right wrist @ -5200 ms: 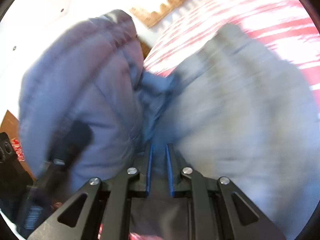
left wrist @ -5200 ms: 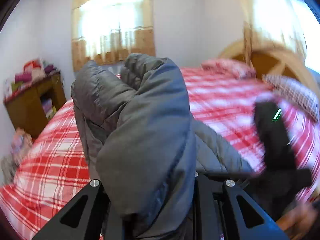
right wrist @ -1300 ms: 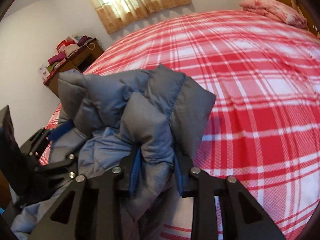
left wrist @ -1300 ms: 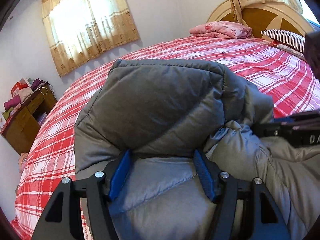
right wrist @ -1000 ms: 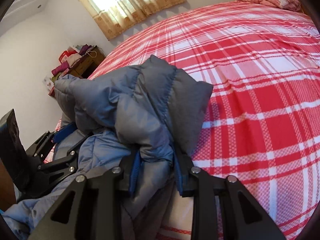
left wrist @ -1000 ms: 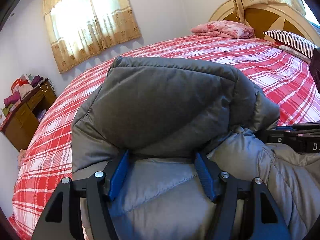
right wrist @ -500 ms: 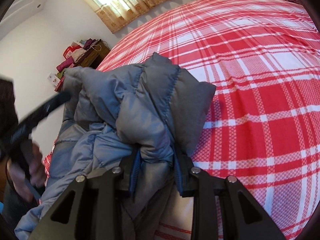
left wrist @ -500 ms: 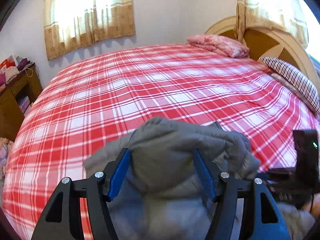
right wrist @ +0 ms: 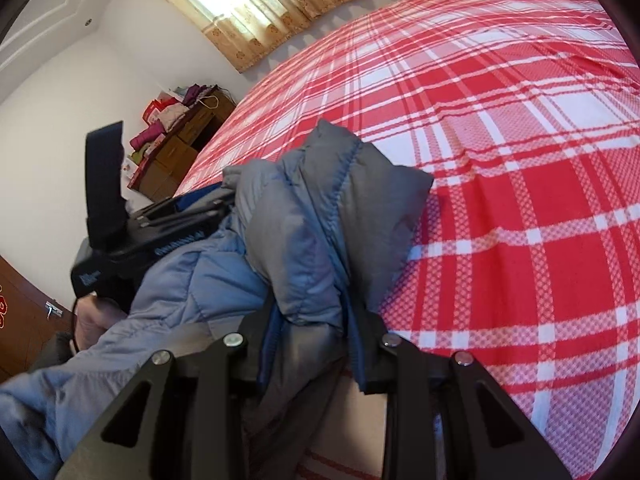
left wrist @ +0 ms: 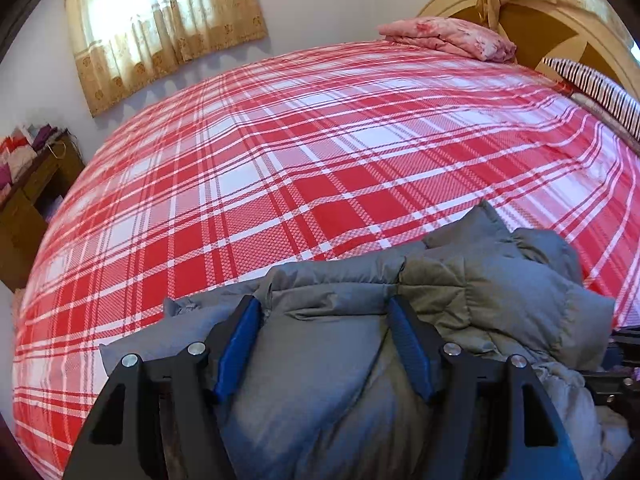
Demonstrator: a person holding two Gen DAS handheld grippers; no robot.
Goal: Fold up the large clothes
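We grip a grey puffer jacket with both claws at the near edge of the bed's red-and-white plaid bedspread. Our left gripper stands fairly wide, its blue pads pressed against a thick fold of the padding that fills the gap between them. Our right gripper is much narrower, pinching a bunched, stitched edge of the jacket that rises above the fingers and flops over toward the bedspread. The left wrist view shows us what the other lacks: a wooden headboard, a folded pink floral quilt and a striped pillow at the far end of the bed, with only a dark corner of the right tool at the lower right edge. The right wrist view alone shows the left gripper's black body from the side, jacket fabric draped over its front, and part of the hand under it. Both views take in the curtained window and a wooden cabinet stacked with folded cloth by the wall.
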